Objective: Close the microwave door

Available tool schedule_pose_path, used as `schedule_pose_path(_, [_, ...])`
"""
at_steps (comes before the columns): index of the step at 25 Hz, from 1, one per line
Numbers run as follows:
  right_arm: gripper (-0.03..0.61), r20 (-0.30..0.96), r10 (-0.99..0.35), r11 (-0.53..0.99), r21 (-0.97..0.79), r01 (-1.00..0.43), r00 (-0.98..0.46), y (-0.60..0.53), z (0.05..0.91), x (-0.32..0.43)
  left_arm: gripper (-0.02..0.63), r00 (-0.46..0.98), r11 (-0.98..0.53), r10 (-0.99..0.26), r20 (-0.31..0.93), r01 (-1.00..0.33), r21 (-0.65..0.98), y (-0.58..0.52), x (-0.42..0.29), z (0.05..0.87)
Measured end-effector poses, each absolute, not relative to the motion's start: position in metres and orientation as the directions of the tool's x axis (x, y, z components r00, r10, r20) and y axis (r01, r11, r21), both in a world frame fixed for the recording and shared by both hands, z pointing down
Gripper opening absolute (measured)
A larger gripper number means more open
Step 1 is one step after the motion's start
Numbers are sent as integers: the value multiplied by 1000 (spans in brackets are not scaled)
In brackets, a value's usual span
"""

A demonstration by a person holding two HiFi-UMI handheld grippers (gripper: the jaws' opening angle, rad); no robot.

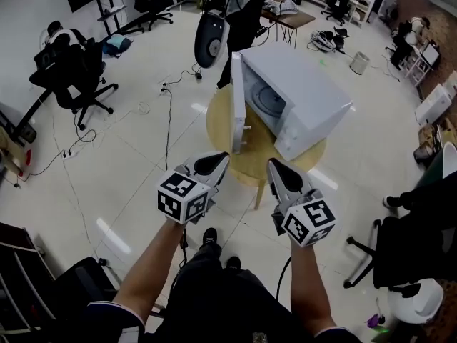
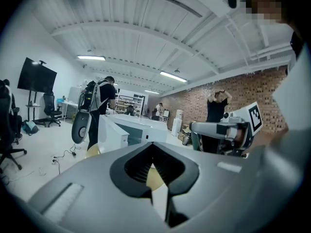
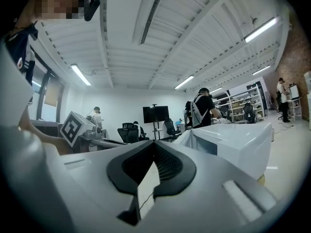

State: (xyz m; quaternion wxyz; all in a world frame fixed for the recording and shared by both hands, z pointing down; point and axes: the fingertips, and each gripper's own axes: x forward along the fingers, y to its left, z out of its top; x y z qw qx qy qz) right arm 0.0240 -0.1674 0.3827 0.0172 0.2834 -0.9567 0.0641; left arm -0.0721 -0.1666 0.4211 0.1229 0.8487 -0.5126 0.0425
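Observation:
A white microwave stands on a round wooden table, and its door swings wide open to the left, showing the cavity and turntable. Both grippers hover side by side just short of the table's near edge, touching nothing. My left gripper is shut and points toward the open door. My right gripper is also shut and empty. In the left gripper view the left gripper faces the microwave and its door. In the right gripper view the right gripper has the microwave to its right.
A person with a black oval bag stands right behind the table. Cables trail over the floor at left, near an office chair. Another chair stands close at right. My own legs are below.

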Motion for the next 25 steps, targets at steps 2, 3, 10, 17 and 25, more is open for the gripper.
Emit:
schedule_pose_path(2, [2, 82, -554, 821, -110, -560, -829, -180, 385, 18, 12, 482, -457, -851, 209, -875, 159, -185, -80, 427])
schedule_pose_path(3, [2, 87, -561, 816, -109, -568, -823, -185, 387, 16, 12, 487, -463, -846, 215, -873, 155, -194, -84, 430])
schedule_pose_path(10, [2, 104, -611, 777, -112, -620, -784, -226, 395, -6, 12, 538, -521, -807, 243, -843, 138, -251, -111, 444])
schedule_pose_path(17, [2, 126, -664, 729, -112, -676, -737, -252, 405, -10, 12, 598, -579, -755, 269, -801, 153, -283, -112, 461])
schedule_pose_path(25, [2, 123, -673, 722, -102, -684, -729, -271, 401, 1, 12, 612, -591, -735, 291, -789, 167, -307, -104, 471])
